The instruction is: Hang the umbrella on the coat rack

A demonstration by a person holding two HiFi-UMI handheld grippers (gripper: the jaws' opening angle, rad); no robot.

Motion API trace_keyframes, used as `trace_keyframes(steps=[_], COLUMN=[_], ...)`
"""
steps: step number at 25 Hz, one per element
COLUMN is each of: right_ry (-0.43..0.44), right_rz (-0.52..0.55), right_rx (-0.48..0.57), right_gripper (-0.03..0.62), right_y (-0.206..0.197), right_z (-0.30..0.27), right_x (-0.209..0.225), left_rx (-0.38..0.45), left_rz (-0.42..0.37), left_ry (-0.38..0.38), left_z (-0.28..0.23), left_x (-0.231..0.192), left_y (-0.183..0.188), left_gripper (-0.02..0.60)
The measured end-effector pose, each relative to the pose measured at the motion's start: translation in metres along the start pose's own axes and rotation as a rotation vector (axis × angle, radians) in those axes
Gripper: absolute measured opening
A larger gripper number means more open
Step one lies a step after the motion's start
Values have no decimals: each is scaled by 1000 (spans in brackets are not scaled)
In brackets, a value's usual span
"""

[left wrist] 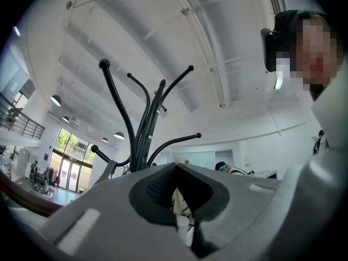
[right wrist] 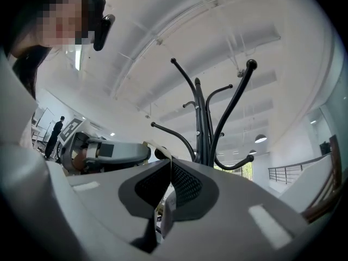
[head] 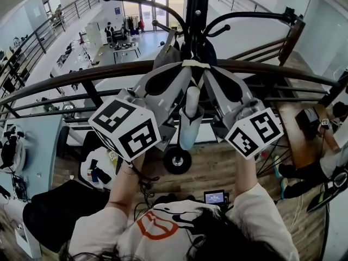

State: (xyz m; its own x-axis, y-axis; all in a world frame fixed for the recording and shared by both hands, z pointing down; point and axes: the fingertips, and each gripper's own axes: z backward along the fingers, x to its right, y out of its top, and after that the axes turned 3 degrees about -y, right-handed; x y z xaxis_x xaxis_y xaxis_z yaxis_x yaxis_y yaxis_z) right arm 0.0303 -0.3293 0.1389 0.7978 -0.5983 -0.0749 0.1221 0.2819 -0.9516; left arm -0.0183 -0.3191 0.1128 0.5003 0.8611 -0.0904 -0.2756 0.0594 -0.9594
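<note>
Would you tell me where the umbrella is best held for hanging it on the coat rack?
By the cream strap at its top, pinched from both sides, as the left gripper and right gripper do now. The umbrella hangs upright beneath, so the strap can likely slip over a coat rack hook.

Left tool [left wrist: 175, 170] pinching pale strap [left wrist: 178, 200], black coat rack [left wrist: 142, 137] behind
</note>
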Motion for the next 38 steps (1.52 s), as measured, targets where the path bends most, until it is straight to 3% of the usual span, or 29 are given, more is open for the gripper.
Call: trace_keyframes(steps=[6, 16, 29, 38], right_ry=[21, 20, 25, 48], right_rz=[8, 14, 1, -52], right_rx=[21, -7, -96, -110], right_gripper=[26, 26, 26, 27], right_y=[10, -4, -45, -67], right_z=[-14, -23, -35, -45], right_x=[6, 20, 32, 36], left_rx=[-2, -7, -79, -80], left_rz=[-56, -43, -9, 1], left_ry=[51, 64, 66, 46], left_z=[-4, -14, -28, -42], left_x=[-14, -31, -54, -64], left_y=[12, -2, -36, -52], left_gripper=[2, 2, 2, 2])
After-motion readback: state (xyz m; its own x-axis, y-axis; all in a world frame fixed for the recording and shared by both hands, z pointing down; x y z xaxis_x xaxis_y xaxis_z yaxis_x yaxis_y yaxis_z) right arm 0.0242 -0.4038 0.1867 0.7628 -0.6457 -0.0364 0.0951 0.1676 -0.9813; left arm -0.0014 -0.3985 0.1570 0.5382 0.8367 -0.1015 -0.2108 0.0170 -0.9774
